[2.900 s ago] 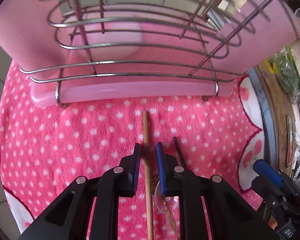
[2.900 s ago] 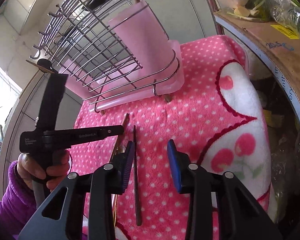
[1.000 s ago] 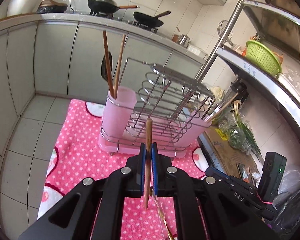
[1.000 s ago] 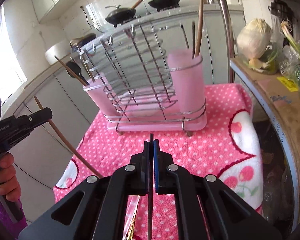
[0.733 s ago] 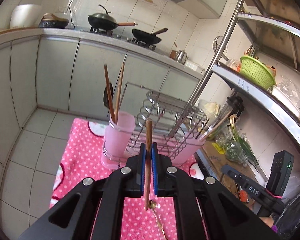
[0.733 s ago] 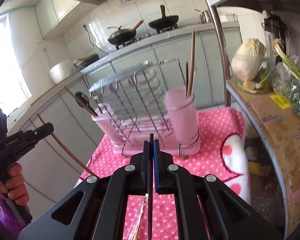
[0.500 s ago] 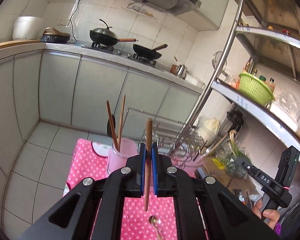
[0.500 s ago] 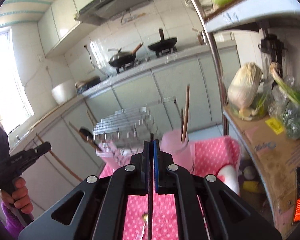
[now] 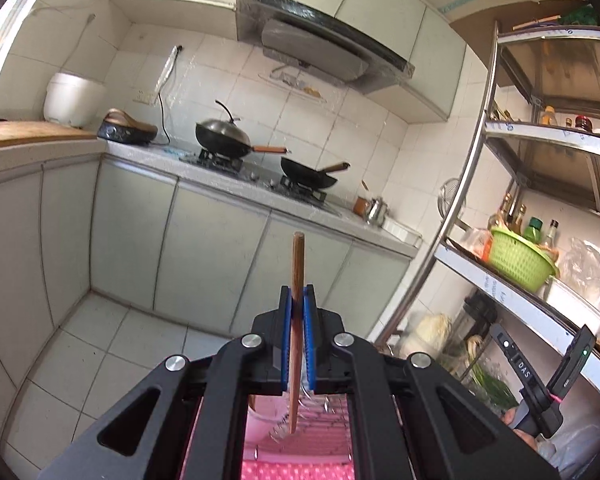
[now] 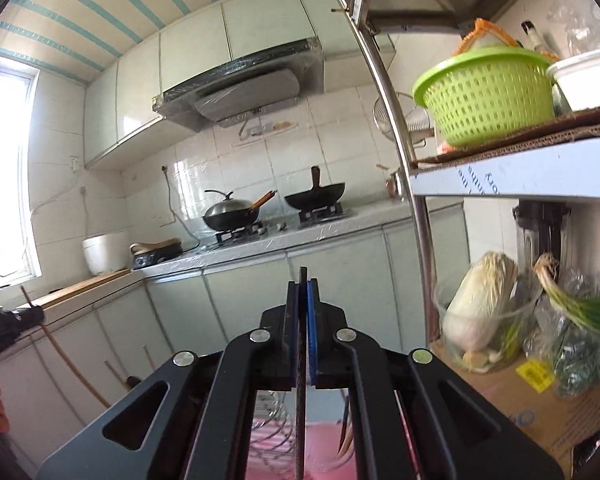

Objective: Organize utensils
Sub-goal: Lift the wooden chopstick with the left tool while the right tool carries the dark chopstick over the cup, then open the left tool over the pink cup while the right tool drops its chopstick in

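My left gripper (image 9: 296, 292) is shut on a brown wooden chopstick (image 9: 298, 256) that stands upright between the blue pads. Below it, between the gripper's arms, show the pink utensil cup (image 9: 260, 420) and the wire rack (image 9: 324, 420). My right gripper (image 10: 302, 284) is shut on a thin dark chopstick (image 10: 300, 420), also upright. The wire rack (image 10: 272, 436) lies low in the right wrist view, mostly hidden by the gripper. In that view the left gripper (image 10: 4, 320) sits at the far left with its wooden chopstick (image 10: 60, 360) slanting down.
Two woks (image 9: 224, 136) sit on the stove along the far counter. A steel shelf post (image 10: 404, 152) rises on the right, with a green basket (image 10: 488, 92) on the shelf, and a cabbage (image 10: 480, 304) and a cardboard box (image 10: 540, 408) lower down. The pink dotted cloth (image 9: 292, 472) lies beneath the rack.
Both grippers have risen and tilted up towards level. The rack and cloth have slid to the bottom of both views. Each gripper still holds its chopstick.
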Demonstrator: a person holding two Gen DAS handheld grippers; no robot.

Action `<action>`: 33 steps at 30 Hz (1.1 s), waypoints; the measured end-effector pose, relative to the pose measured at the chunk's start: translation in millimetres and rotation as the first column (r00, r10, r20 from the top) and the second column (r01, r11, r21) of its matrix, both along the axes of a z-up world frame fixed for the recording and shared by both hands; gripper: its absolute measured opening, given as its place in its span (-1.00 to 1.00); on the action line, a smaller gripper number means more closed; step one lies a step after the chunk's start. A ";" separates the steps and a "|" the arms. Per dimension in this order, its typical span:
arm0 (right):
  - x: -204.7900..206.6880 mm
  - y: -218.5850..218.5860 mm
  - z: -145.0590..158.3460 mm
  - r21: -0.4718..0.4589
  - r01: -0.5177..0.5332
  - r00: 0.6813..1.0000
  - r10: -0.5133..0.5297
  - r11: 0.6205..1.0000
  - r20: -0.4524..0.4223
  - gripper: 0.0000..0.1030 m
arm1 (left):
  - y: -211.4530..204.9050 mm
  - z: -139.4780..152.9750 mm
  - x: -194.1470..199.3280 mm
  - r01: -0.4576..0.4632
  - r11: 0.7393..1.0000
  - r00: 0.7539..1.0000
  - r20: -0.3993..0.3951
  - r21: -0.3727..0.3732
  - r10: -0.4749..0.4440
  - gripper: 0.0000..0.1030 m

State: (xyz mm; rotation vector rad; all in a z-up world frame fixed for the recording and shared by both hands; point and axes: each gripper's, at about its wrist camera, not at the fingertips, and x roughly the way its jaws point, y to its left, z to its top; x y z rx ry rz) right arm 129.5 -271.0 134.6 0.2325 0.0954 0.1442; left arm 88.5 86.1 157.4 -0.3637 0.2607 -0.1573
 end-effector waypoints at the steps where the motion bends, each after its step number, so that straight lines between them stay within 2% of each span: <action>1: 5.7 0.3 -2.5 -0.005 0.008 1.000 -0.008 1.000 0.001 -0.92 | 0.5 0.3 3.5 -0.010 1.000 1.000 0.008 0.002 0.010 -0.90; 7: 30.0 0.9 -26.2 -0.006 0.042 0.999 -0.042 0.999 -0.012 -0.92 | -1.3 -15.0 23.9 -0.057 0.998 0.998 0.021 0.032 0.057 -0.90; 15: 35.7 9.8 -51.8 -0.041 0.037 0.998 -0.038 0.998 -0.046 -0.92 | -9.5 -37.4 45.6 -0.067 0.997 0.998 0.003 0.044 0.067 -0.90; 28: 12.4 15.2 -92.8 -0.009 0.013 0.990 -0.014 1.000 -0.143 -0.92 | -22.2 -85.8 42.3 -0.007 0.999 0.995 -0.104 0.033 0.010 -0.90; 33: 16.8 12.3 -106.0 0.004 0.016 0.978 -0.014 1.000 -0.209 -0.92 | -24.6 -105.5 56.3 -0.012 0.999 0.984 -0.178 0.034 0.018 -0.90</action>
